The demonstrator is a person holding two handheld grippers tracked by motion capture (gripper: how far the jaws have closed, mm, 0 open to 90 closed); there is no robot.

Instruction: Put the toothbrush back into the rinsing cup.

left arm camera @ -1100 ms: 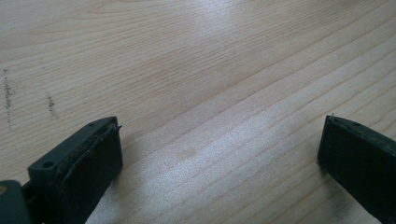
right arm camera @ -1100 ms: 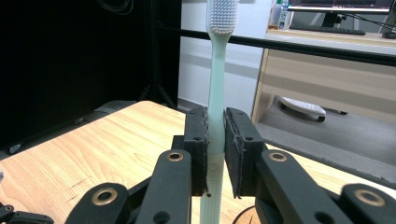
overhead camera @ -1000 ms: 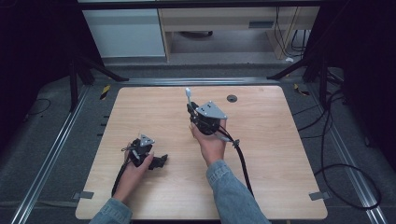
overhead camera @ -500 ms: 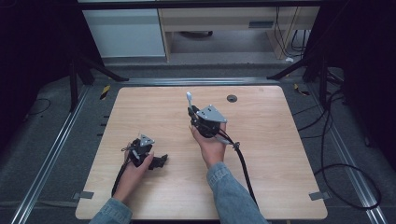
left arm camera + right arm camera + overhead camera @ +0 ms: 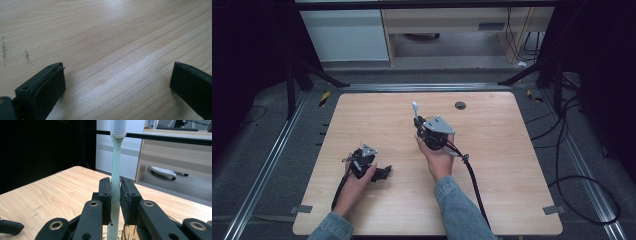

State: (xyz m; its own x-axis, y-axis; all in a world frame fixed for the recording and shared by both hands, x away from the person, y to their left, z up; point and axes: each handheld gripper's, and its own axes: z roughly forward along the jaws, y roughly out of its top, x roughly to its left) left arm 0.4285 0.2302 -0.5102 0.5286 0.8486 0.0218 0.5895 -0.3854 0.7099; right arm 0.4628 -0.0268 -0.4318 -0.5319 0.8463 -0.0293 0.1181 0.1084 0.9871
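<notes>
- A light wooden table (image 5: 512,165) is seen from above, with two forearms in blue denim sleeves reaching in from the bottom edge.
- The right gripper (image 5: 418,122) is held above the middle of the table by the right hand (image 5: 438,160), its grey three-cornered plate on top and its black cable trailing back toward the near edge.
- A pale green toothbrush (image 5: 115,170) is clamped between the two black jaws of the right gripper; in the right gripper view the jaws are seen pressed against both sides of the handle.
- The toothbrush is held upright, its white bristled head (image 5: 119,128) at the top, well above the jaw tips, and its lower handle running down between the jaws.
- In the high view the toothbrush (image 5: 415,108) is seen as a short pale stick rising from the front of the right gripper, raised off the table top.
- The left gripper (image 5: 384,172) is held low over the near left part of the table by the left hand (image 5: 357,182), well apart from the right gripper.
- In the left gripper view its jaws are seen spread wide, with bare wood grain between them and nothing held.
- A small dark round hole (image 5: 460,105) is seen in the table near its far edge, beyond the right gripper.
</notes>
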